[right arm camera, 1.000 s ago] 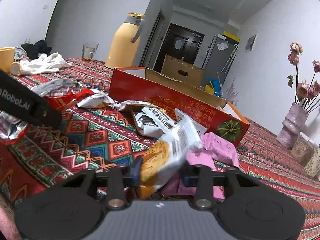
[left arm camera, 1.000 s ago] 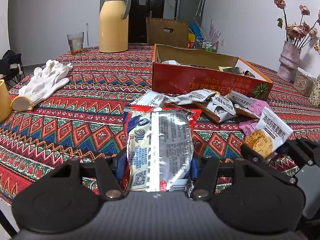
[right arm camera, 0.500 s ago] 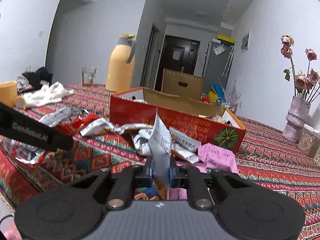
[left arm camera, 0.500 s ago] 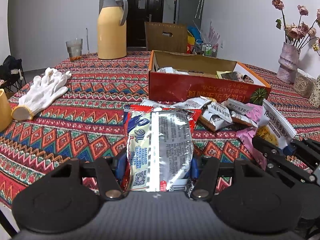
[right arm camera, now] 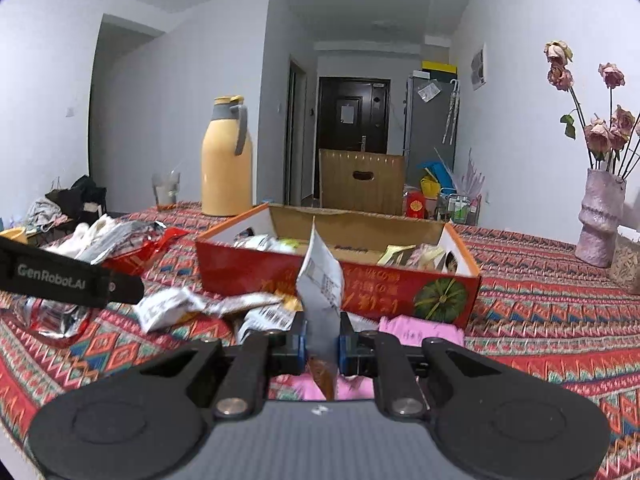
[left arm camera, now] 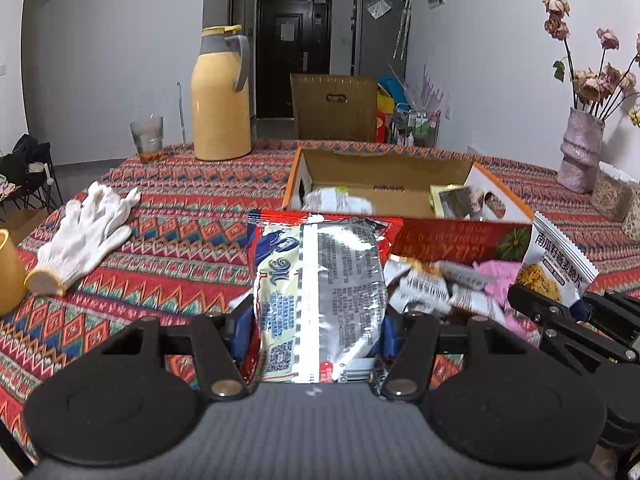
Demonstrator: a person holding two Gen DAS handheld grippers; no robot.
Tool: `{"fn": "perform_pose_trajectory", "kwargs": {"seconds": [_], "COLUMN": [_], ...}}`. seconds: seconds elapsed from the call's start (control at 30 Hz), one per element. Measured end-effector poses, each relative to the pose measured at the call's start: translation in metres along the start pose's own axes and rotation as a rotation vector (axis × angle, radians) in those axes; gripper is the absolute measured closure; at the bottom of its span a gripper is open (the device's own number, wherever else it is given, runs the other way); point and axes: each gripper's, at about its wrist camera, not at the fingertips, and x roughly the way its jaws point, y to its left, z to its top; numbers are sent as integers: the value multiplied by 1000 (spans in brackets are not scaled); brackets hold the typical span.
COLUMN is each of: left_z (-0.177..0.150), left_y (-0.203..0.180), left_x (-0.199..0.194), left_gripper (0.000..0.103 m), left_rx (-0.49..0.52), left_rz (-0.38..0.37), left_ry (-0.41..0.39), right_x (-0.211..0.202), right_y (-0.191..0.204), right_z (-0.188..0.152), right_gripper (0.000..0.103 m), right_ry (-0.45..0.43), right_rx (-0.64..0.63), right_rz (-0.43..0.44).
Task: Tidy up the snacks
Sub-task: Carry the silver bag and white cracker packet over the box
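Observation:
My left gripper (left arm camera: 316, 330) is shut on a large silver and red snack packet (left arm camera: 320, 280), held flat above the tablecloth in front of the red cardboard box (left arm camera: 440, 240). My right gripper (right arm camera: 322, 346) is shut on a small white snack packet (right arm camera: 322, 292), held upright and edge-on; in the left wrist view that same white packet (left arm camera: 556, 266) shows its orange picture at the right. The box (right arm camera: 280, 272) is open at the top and holds several packets. Loose snack packets (right arm camera: 208, 308) and a pink packet (right arm camera: 420, 334) lie on the cloth before the box.
A yellow thermos jug (left arm camera: 220, 96) and a glass (left arm camera: 147, 136) stand at the table's far side. White gloves (left arm camera: 88, 232) and a yellow cup (left arm camera: 8, 272) lie at the left. A vase of dried flowers (left arm camera: 580, 152) stands far right. Beyond the table sits a cardboard box (left arm camera: 334, 106).
Both grippers have risen with their packets and come nearer the box, whose inside now shows. The right gripper closed tight on the white packet and rolled it upright, edge-on.

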Motion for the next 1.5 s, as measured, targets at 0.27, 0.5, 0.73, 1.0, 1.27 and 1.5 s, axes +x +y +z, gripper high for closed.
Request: {"fn": "perform_pose_trajectory", "kwargs": {"seconds": [0.27,0.5,0.73,1.0,1.27,1.5], "left_z": [38,64,91,117,127,114], "left_y": [-7,-15,-28,-42,-46,-47], "left_x": [18,44,69,101,139,165], "left_gripper": [44,44,44,44,44,44], "left_rx": [-7,-4,4,3,-1,18], "left_rz": [-13,-15,-8,5,20,-20], "left_ry": [-27,-31,-38,-45,-42,-65], "right_x": [25,53,85,125,164,181], "right_y": [-16,-33,-49,-64,-71,-75], "right_z": [28,49,69,80,76,63], "right_gripper": [89,89,89,89,89,89], "right_ry": [-26,-41,-50,-39,-20,16], "right_rx": [26,50,58,87,128,141], "right_rz": [-25,-34,-31,-42,-64,-73]}}
